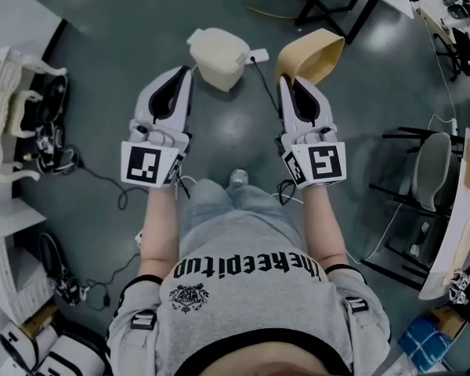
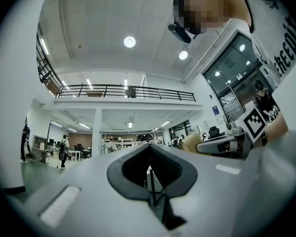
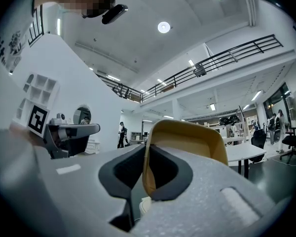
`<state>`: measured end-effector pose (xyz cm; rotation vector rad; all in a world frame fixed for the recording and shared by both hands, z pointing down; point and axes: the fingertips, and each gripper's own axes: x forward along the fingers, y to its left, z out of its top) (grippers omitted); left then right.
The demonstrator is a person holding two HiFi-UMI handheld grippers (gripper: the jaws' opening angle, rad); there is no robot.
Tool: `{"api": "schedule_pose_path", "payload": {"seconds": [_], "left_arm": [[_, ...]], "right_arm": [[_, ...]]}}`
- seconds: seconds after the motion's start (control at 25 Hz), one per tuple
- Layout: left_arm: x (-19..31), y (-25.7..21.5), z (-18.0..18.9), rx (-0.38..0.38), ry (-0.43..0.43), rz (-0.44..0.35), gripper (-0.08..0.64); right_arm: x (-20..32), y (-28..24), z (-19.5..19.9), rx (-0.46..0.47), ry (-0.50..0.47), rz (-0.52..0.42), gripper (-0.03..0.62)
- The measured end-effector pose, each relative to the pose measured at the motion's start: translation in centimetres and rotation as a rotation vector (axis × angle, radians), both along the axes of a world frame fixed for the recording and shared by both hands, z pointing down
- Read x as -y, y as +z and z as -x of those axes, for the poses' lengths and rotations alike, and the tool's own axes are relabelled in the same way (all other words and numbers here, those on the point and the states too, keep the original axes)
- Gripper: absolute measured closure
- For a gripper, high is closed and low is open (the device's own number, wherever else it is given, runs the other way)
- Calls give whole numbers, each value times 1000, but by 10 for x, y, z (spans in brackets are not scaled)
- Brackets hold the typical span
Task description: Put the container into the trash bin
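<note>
container (image 1: 312, 56): near rim hidden between right fingers (image 1: 323, 106)
desk (image 1: 454, 233): cut off by right edge

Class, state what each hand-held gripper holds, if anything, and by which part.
The right hand-held gripper pinches the tan container by its side wall, at the rim. The left hand-held gripper holds nothing; its jaws are together.

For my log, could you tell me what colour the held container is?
Tan-yellow container, clearest in the right gripper view.

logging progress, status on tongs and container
Right tongs shut on tan moulded container. Left tongs shut, empty. Cream lidded trash bin ahead, white plug beside.
</note>
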<state>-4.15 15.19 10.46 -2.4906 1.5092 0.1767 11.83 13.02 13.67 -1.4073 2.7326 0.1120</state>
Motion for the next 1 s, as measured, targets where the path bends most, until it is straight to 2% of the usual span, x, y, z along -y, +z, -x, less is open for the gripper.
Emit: {"api": "schedule_pose_path", "payload": {"seconds": [0.4,1.0], "left_arm": [[33,6,-1,8,-15,16,548],[131,13,12,17,61,19,546]], "right_arm": [[34,8,-5,12,-4,14,568],[123,11,5,19,78,31,569]]}}
